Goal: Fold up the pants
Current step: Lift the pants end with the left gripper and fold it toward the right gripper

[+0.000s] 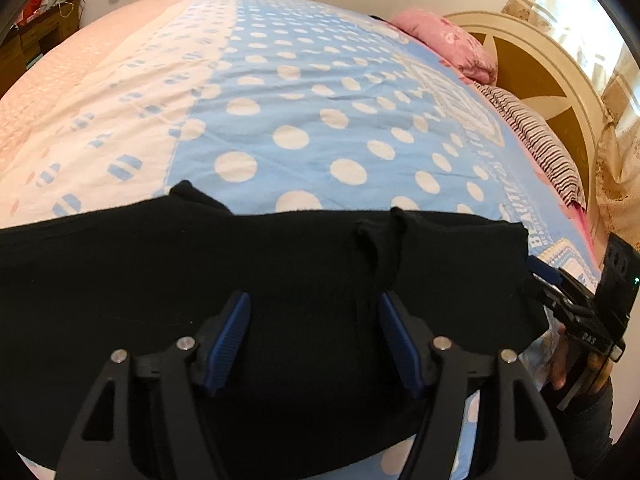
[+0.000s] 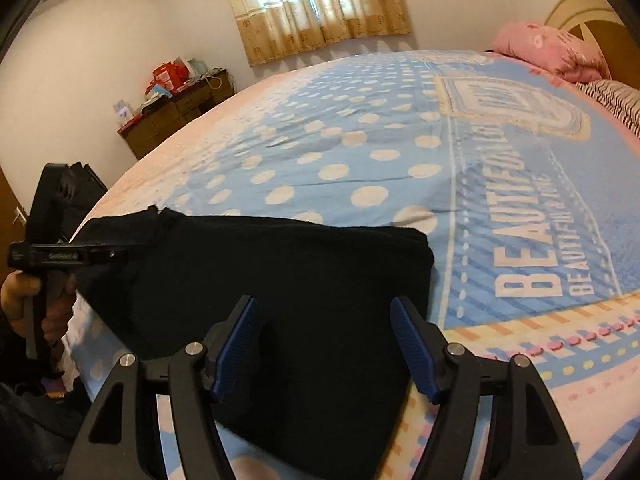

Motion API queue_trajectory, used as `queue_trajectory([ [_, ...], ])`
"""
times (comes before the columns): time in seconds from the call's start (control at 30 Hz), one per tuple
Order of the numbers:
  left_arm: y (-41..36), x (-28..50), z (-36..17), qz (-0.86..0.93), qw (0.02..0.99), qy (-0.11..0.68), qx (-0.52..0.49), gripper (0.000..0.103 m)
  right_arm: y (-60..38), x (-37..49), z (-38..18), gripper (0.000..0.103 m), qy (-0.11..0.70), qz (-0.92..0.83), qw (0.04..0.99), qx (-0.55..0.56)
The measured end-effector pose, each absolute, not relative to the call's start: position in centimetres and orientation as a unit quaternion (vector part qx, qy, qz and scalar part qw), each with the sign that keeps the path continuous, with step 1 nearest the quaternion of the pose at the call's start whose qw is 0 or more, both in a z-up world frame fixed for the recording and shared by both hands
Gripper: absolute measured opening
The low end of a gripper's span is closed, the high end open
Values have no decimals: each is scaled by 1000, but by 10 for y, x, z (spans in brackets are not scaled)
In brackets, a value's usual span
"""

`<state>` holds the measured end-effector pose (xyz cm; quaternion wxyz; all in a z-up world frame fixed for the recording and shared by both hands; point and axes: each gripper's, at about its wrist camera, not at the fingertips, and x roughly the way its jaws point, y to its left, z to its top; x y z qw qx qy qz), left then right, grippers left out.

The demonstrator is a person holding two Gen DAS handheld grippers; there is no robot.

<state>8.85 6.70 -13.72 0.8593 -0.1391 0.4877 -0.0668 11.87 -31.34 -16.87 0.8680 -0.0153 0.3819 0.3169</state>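
The black pants (image 1: 280, 264) lie flat on the bed near its front edge, folded into a wide dark band; they also show in the right wrist view (image 2: 280, 272). My left gripper (image 1: 314, 304) is open, its blue pads just above the cloth, nothing between them. My right gripper (image 2: 326, 306) is open over the pants' right end, empty. The right gripper shows at the right edge of the left wrist view (image 1: 576, 304), and the left gripper at the left edge of the right wrist view (image 2: 64, 256).
The bed has a blue polka-dot cover (image 1: 320, 120) with lettering (image 2: 532, 264). A pink pillow (image 1: 444, 40), a striped pillow (image 1: 536, 136) and the headboard (image 1: 536, 64) are at the right. A wooden dresser (image 2: 176, 116) stands by the far wall under a curtain (image 2: 316, 4).
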Motion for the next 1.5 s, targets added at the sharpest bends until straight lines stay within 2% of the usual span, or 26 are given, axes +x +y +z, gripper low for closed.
queue_trajectory([
  [0.2,88,76,-119,-49,871,468,-140,69,-291,104,-142,70,350,340,872,-34],
  [0.3,109,66,-106,-21,884,452,-121,69,-251,96,-132,70,339,374,859,-80],
  [0.53,191,29,-100,94,891,434,-90,70,-184,75,-145,70,333,427,829,-141],
  [0.7,261,-2,-109,181,882,420,-113,70,-180,65,-164,70,346,437,818,-144],
  [0.87,314,-15,-133,188,865,420,-203,70,-185,59,-162,70,330,434,828,-132],
  [1.13,306,-14,-141,148,886,380,-222,71,-188,56,-163,70,321,431,834,-128],
  [1.33,295,-5,-142,143,893,384,-186,71,-186,55,-167,70,320,429,834,-132],
  [1.4,302,-7,-140,136,892,383,-199,69,-187,55,-167,70,318,428,836,-130],
  [1.5,310,-10,-139,133,889,383,-212,61,-189,55,-166,70,319,430,836,-120],
])
